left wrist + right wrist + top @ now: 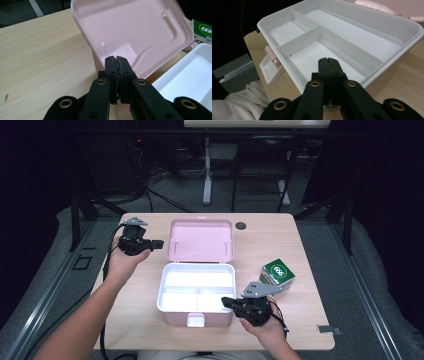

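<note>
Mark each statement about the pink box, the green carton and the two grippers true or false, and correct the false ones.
1. The pink box stands open, its lid tilted back. True.
2. The box holds several items. False: its white compartments are empty.
3. The left gripper has its jaws pressed together, holding nothing. True.
4. The green carton lies inside the box. False: it sits on the table, to the box's right.
5. The right gripper grips the front latch. False: its shut jaws sit at the box's rim, empty.
</note>
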